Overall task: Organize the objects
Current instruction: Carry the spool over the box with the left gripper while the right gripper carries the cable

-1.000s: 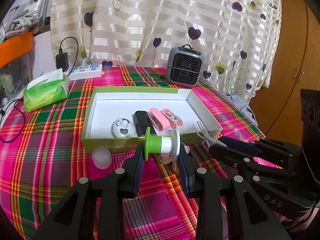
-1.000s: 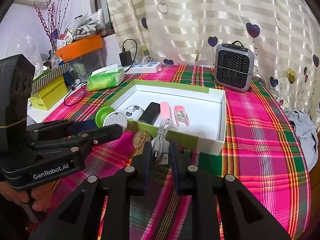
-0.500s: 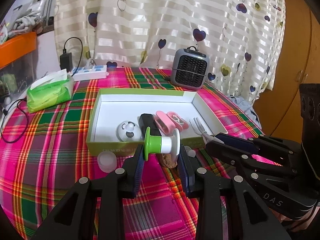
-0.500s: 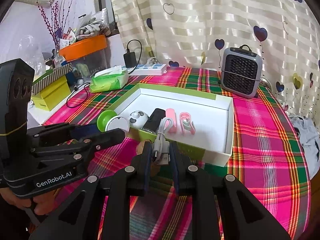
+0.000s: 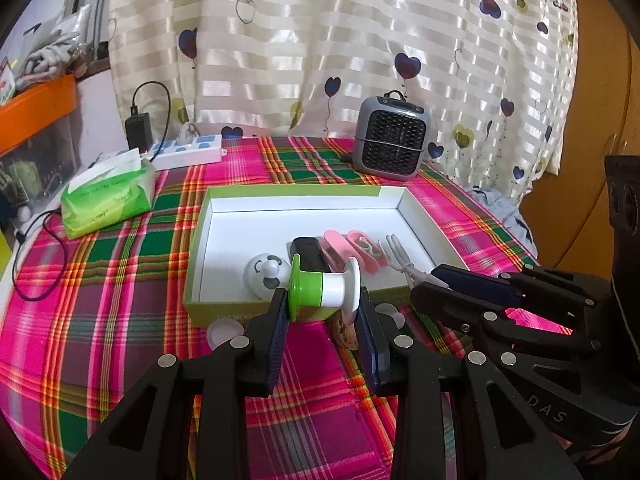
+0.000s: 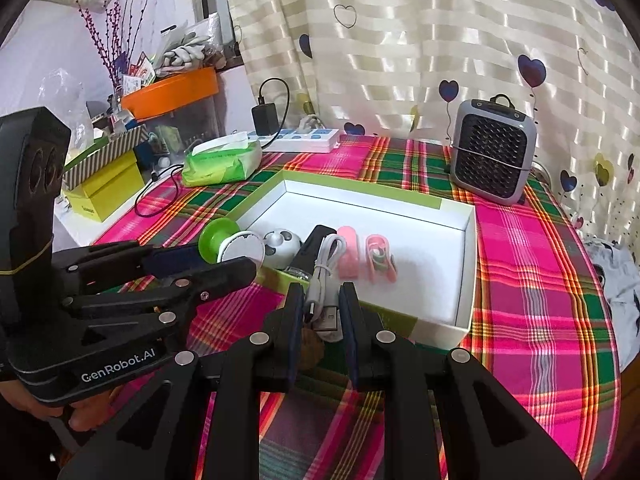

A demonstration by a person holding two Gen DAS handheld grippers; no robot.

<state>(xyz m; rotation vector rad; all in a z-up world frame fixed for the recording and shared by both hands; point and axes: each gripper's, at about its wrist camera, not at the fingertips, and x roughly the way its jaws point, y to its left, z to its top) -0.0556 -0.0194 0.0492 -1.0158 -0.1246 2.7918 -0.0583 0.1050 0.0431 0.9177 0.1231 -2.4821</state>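
My left gripper [image 5: 323, 312] is shut on a green and white spool [image 5: 323, 286], held sideways above the near wall of the green-rimmed white box [image 5: 304, 200]. My right gripper [image 6: 322, 300] is shut on a coiled white USB cable [image 6: 325, 272], also at the box's near edge. Inside the box lie a white panda ball [image 5: 264, 276], a black device [image 5: 310, 254] and two pink cases [image 5: 352, 246]. In the right wrist view the left gripper [image 6: 240, 258] holds the spool [image 6: 224, 240] beside the panda ball [image 6: 282, 244].
A plaid cloth [image 5: 100, 280] covers the table. A walnut [image 5: 346, 334] and a clear cap [image 5: 224, 330] lie in front of the box. Behind stand a grey heater [image 5: 390, 142], a power strip [image 5: 186, 154] and a green tissue pack [image 5: 108, 196]. A yellow box [image 6: 106, 188] sits at the left.
Both grippers have edged forward with their loads, so the box looks closer. Neither grip has changed.
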